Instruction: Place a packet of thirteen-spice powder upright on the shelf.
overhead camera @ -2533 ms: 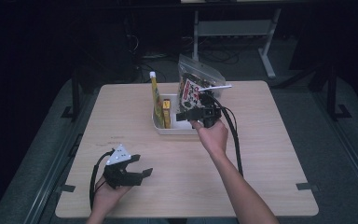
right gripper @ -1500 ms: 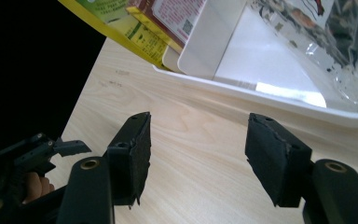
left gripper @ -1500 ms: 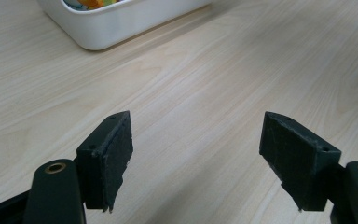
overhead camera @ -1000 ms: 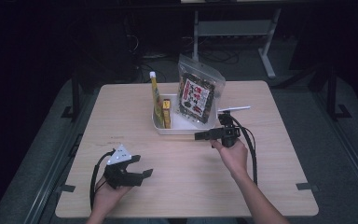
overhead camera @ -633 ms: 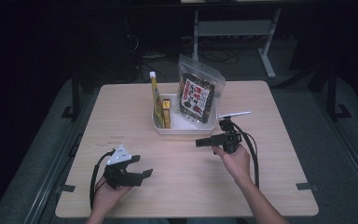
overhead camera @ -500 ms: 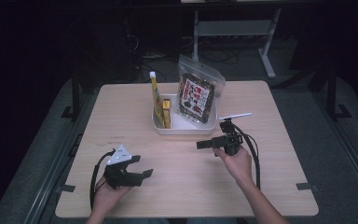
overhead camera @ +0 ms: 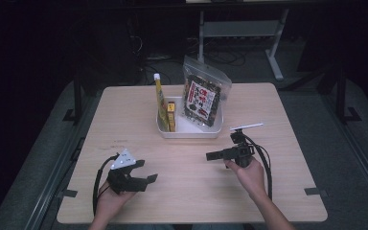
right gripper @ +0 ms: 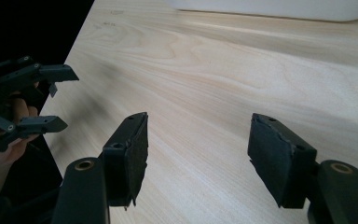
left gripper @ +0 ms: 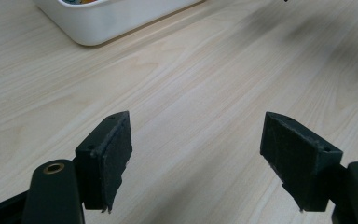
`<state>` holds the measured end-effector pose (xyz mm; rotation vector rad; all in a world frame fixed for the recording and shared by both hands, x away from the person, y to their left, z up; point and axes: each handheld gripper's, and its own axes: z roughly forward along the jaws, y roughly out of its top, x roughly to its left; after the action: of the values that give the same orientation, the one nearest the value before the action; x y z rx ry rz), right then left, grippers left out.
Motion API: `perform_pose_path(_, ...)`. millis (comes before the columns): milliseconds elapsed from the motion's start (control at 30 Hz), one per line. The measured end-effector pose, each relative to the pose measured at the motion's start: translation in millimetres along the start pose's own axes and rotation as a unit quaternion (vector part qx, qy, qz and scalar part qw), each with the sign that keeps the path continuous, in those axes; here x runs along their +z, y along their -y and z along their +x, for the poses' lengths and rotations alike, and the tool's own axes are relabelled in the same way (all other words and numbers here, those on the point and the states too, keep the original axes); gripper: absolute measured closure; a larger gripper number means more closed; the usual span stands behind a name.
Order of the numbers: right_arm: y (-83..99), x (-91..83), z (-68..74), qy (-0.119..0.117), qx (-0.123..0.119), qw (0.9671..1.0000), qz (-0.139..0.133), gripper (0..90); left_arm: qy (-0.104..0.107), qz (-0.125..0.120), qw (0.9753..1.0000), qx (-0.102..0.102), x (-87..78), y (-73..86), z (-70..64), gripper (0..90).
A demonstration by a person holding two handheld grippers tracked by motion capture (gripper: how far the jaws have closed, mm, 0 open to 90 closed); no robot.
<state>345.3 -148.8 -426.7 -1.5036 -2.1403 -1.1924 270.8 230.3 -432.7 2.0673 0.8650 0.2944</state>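
Both claws are wide open and hold nothing. Right claw [overhead camera: 211, 156] hangs low over the bare worktop [overhead camera: 287, 120], just in front of the white tray [overhead camera: 190, 132], and points sideways at the left claw [overhead camera: 149, 179]. That one rests near the front edge with its jaws apart too.

The tray sits in the middle of the worktop. A snack bag [overhead camera: 202, 99] leans at its back, and a tall yellow stick pack [overhead camera: 160, 102] and a small yellow box [overhead camera: 171, 115] stand up inside.

It looks like a resting step — nothing is being picked. Next, a claw would need to turn to the tray and reach in from above.
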Motion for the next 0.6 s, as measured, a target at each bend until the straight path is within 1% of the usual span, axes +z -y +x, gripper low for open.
perform_pose_path(167, 8.1, -0.9, -4.1, -0.005, 0.002, 1.0, 0.001, 37.0, 0.0, 0.0, 1.0, -0.001, 0.4, 0.4, 0.3, 24.4)
perform_pose_path(267, 12.3, -1.6, -6.4, 0.0, -0.004, 1.0, 0.002, 36.5, 0.0, 0.002, 1.0, 0.0, 0.3, 0.6, 0.3, 24.4)
perform_pose_path(433, 20.3, -3.5, -11.4, -0.005, 0.004, 1.0, 0.002, 36.4, 0.001, 0.0, 1.0, -0.001, 0.3, 0.8, 0.5, 24.4)
perform_pose_path(600, 28.1, -5.6, -14.7, -0.01, 0.004, 0.9999, 0.0, 36.4, 0.002, 0.001, 1.0, -0.001, 0.4, 1.0, 0.4, 24.4)
